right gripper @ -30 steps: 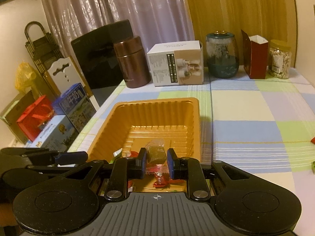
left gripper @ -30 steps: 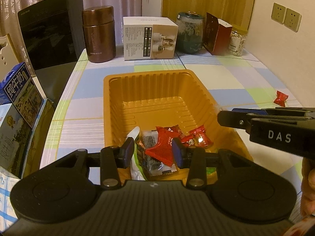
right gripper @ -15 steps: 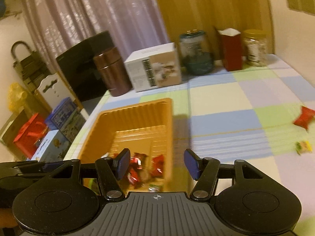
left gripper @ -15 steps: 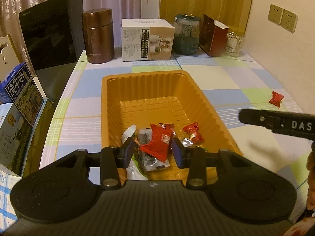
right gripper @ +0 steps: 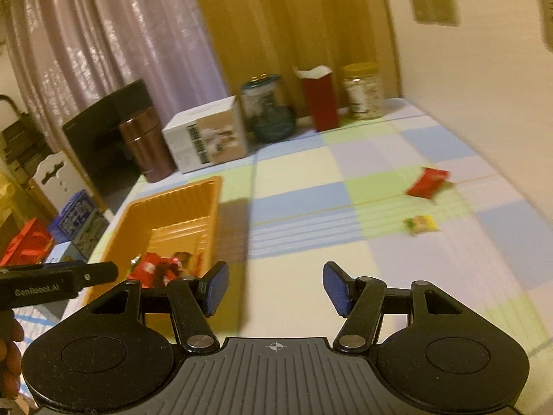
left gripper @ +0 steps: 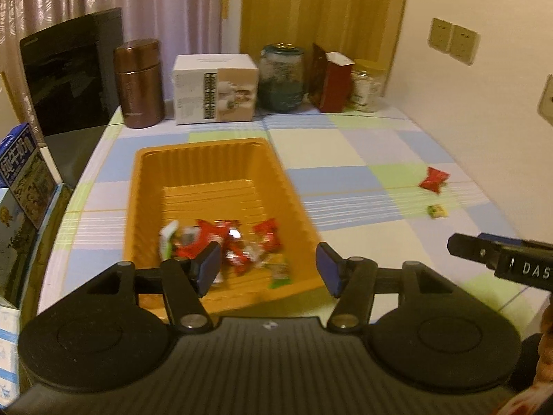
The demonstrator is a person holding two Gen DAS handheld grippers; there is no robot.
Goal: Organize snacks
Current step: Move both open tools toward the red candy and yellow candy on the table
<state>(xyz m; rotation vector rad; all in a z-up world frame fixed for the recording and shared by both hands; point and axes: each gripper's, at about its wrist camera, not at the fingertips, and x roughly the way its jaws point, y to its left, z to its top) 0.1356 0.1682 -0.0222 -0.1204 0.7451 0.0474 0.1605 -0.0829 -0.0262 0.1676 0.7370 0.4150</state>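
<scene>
Tray (left gripper: 166,159): on the desk (left gripper: 363,152), towards its left side
Snacks (left gripper: 228,245): heaped in the tray's near end
Two loose snacks (right gripper: 427,181): on the desk, well right of the tray
Canister (left gripper: 138,83), box (left gripper: 214,90), jar (left gripper: 281,76): in a row along the desk's far edge, behind the tray

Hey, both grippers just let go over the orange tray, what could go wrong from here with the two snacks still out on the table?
1. The red snack and the small yellow snack lie close together, so the open right gripper may knock one while reaching for the other.
2. The left gripper, its jaws opening and empty, hangs above the orange tray's near rim and could bump the tray.
</scene>
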